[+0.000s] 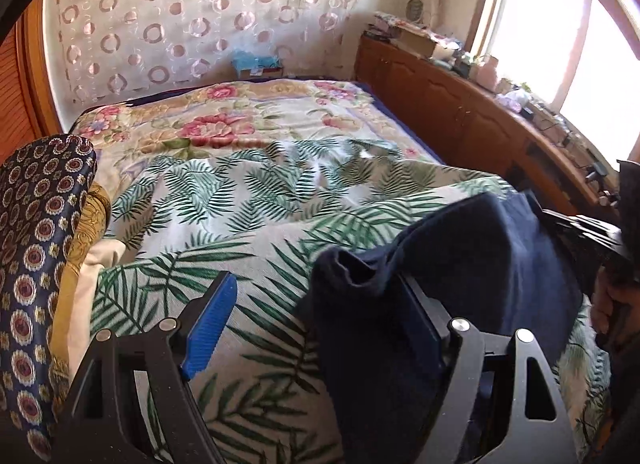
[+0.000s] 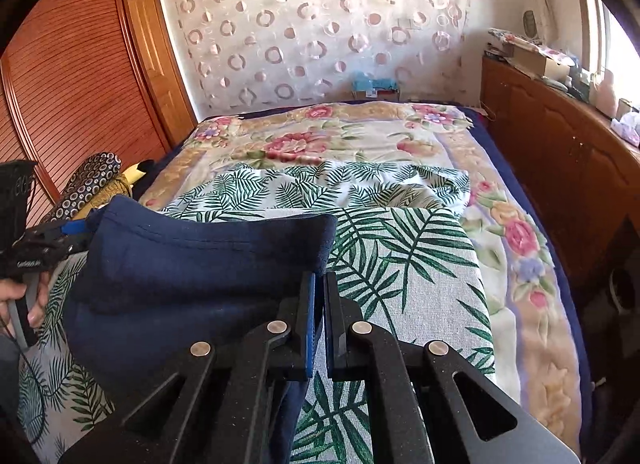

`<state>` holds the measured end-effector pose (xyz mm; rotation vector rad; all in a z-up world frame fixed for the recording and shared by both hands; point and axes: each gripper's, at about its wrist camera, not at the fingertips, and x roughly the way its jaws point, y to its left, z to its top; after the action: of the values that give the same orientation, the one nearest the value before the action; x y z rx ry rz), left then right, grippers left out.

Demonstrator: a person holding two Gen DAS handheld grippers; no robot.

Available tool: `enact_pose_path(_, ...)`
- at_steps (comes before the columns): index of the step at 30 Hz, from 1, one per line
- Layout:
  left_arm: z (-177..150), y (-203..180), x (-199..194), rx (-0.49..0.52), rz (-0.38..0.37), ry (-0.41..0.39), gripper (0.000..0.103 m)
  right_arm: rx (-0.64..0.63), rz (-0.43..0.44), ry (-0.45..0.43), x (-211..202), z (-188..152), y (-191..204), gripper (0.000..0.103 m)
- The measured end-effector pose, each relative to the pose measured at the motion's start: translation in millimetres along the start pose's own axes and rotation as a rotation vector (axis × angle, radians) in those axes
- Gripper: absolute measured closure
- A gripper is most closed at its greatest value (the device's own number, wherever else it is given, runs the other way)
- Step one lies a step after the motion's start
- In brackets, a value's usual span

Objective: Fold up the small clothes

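A navy blue garment hangs above the palm-leaf sheet on the bed. My right gripper is shut on the garment's right corner. In the left wrist view the same garment drapes over the right finger of my left gripper, whose jaws stand wide apart; its blue-padded left finger is bare. The left gripper also shows in the right wrist view, at the garment's left end.
A floral blanket covers the far bed. Patterned dark and yellow fabrics are piled at the left edge. A wooden cabinet with clutter on top runs along the right. A wooden wardrobe stands at left.
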<state>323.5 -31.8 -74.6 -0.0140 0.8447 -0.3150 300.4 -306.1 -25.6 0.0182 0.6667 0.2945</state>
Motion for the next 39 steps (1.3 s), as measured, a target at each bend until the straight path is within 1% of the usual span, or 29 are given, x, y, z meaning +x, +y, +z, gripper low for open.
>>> enact_pose_path(1,0.3,-0.4,5.6,0.005,0.025,0.017,0.023,-0.012,-0.010,-0.004,-4.0,1.1,2.2,0.100)
enact_pose_path(3,-0.8,-1.2,10.9,0.020,0.037,0.029,0.023,-0.034,-0.066,-0.002,-11.8,3.6,8.6,0.100)
enact_pose_path(4,-2.6,-0.8,13.1,0.027,0.042,0.030,0.022,-0.034,-0.053,-0.007,-18.9,3.6,11.9,0.098)
enact_pose_path(5,-3.5,0.3,14.9,0.025,0.044,0.035,0.022,-0.030,-0.025,-0.007,-21.9,3.7,13.9,0.092)
enact_pose_path(6,-3.9,1.8,16.0,0.017,0.038,0.041,0.022,-0.030,-0.011,0.001,-22.4,3.6,15.7,0.075)
enact_pose_path(7,-4.2,3.7,16.4,0.007,0.029,0.044,0.022,-0.032,0.004,0.014,-21.2,3.4,18.7,0.062)
enact_pose_path(8,-4.5,4.4,16.7,0.002,0.024,0.044,0.022,-0.033,0.018,0.018,-18.4,1.5,17.9,0.040)
enact_pose_path(9,-4.5,5.1,17.1,0.000,0.018,0.045,0.022,-0.033,0.033,0.024,-15.2,-0.3,17.8,0.032)
enact_pose_path(11,-5.5,7.0,17.6,-0.012,-0.002,0.048,0.022,-0.033,0.040,0.061,-3.6,-3.0,18.2,0.032)
enact_pose_path(12,-6.3,8.3,17.4,-0.019,-0.018,0.052,0.024,-0.030,0.041,0.079,2.3,-4.6,17.8,0.032)
enact_pose_path(13,-6.8,9.6,17.7,-0.027,-0.043,0.053,0.031,-0.020,0.044,0.090,7.4,-5.8,15.5,0.032)
enact_pose_path(16,-10.8,10.5,17.2,-0.052,-0.124,0.062,0.042,0.024,0.079,0.129,18.7,-8.2,8.4,0.032)
enact_pose_path(18,-13.5,9.0,18.1,-0.054,-0.141,0.072,0.043,0.038,0.099,0.130,20.6,-7.2,4.9,0.031)
enact_pose_path(22,-15.4,3.6,16.3,-0.033,-0.134,0.073,0.043,0.015,0.120,0.133,24.9,-3.4,4.1,0.031)
enact_pose_path(23,-15.6,2.6,15.8,-0.033,-0.132,0.074,0.043,0.007,0.133,0.136,27.2,-2.9,3.9,0.035)
enact_pose_path(24,-15.4,2.0,16.2,-0.032,-0.130,0.074,0.043,-0.002,0.145,0.139,29.0,-2.4,6.3,0.042)
enact_pose_path(26,-14.9,-0.5,16.4,-0.027,-0.130,0.078,0.043,-0.029,0.167,0.145,33.1,-0.5,8.3,0.049)
enact_pose_path(27,-15.0,-2.0,16.3,-0.026,-0.145,0.082,0.048,-0.038,0.180,0.149,35.5,0.5,7.5,0.059)
enact_pose_path(28,-15.3,-2.5,15.9,-0.027,-0.155,0.086,0.058,-0.030,0.216,0.160,39.3,0.4,4.2,0.065)
enact_pose_path(30,-17.0,-2.9,14.6,-0.039,-0.204,0.102,0.072,-0.021,0.259,0.164,41.3,-0.9,-2.1,0.076)
enact_pose_path(31,-17.6,-3.0,12.0,-0.043,-0.210,0.095,0.078,-0.026,0.274,0.157,40.4,-1.2,-3.6,0.077)
enact_pose_path(33,-18.4,-6.2,1.1,-0.031,-0.207,0.073,0.081,-0.034,0.263,0.133,37.3,-1.4,-4.8,0.081)
enact_pose_path(35,-17.8,-10.1,-17.1,-0.022,-0.209,0.024,0.082,-0.054,0.246,0.076,25.0,0.3,-2.3,0.082)
enact_pose_path(37,-17.5,-13.1,-42.3,-0.021,-0.228,-0.029,0.083,-0.069,0.266,0.019,9.8,6.0,0.5,0.083)
enact_pose_path(39,-19.0,-14.6,-74.1,-0.021,-0.230,-0.099,0.083,-0.094,0.277,-0.013,-3.7,15.8,6.6,0.084)
